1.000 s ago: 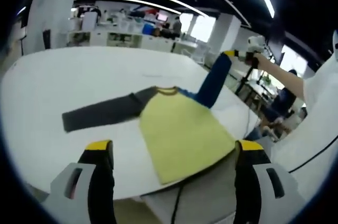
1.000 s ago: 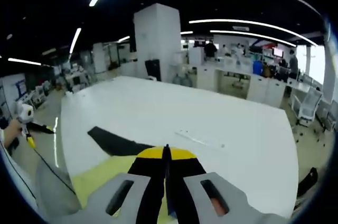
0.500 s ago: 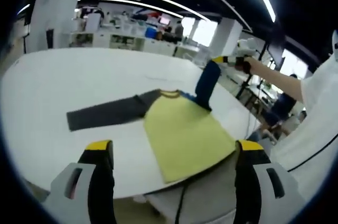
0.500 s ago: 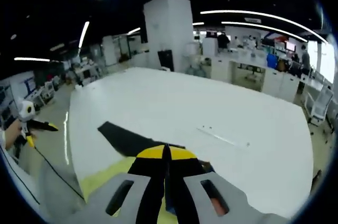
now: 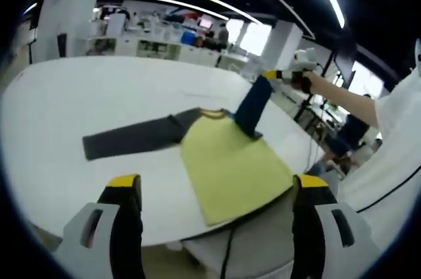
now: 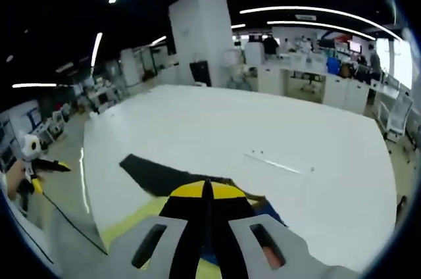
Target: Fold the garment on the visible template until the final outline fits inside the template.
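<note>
Garment [image 5: 227, 164] lies flat on desk [image 5: 79, 95]. Right claw [image 5: 275, 75] pinches blue sleeve [image 5: 250, 108], raised over shirt's right edge, w/ body to its left. Left claw [image 5: 217, 190] spread, hanging off near the hem.

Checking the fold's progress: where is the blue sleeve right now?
In the left gripper view, the blue sleeve is lifted off the white table, pinched by the right claw, right of the shirt's yellow body.
</note>
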